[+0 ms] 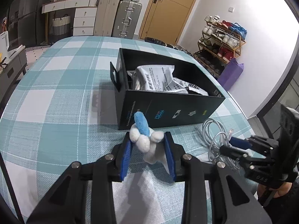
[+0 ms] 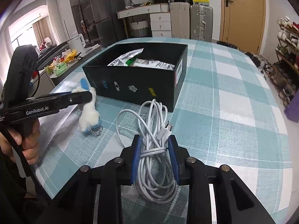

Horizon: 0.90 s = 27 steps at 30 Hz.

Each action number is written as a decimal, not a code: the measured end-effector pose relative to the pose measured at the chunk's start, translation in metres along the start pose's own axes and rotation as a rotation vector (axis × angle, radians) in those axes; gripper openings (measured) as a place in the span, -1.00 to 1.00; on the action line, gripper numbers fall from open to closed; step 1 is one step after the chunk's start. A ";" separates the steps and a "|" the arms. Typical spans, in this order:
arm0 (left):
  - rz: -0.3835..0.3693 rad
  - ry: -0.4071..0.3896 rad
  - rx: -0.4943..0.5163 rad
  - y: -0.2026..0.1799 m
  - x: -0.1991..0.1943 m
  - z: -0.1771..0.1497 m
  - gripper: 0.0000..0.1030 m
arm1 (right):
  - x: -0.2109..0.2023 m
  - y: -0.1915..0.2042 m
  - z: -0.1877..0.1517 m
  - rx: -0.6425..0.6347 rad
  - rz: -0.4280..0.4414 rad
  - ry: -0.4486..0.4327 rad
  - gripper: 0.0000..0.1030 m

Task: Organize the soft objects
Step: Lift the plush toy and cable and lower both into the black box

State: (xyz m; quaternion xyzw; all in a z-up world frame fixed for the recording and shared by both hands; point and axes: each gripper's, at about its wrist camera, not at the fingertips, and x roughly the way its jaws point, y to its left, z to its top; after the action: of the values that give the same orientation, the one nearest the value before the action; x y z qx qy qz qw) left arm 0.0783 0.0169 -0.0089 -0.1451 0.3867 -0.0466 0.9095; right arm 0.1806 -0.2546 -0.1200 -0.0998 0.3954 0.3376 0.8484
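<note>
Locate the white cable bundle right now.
The white cable bundle lies on the checked tablecloth just in front of the black box, between the right claw fingers, right of the plush toy.
</note>
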 end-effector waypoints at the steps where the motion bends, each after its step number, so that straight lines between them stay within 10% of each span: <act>1: -0.003 -0.003 0.002 -0.001 -0.001 0.000 -0.38 | 0.003 -0.001 0.000 0.003 0.006 0.014 -0.40; 27: -0.001 -0.144 0.066 -0.022 -0.036 0.036 -0.38 | -0.047 0.006 0.027 -0.010 0.028 -0.173 -0.40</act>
State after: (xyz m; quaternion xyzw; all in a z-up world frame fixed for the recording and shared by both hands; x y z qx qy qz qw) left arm 0.0796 0.0112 0.0460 -0.1183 0.3187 -0.0493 0.9392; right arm 0.1711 -0.2617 -0.0669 -0.0692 0.3202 0.3588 0.8741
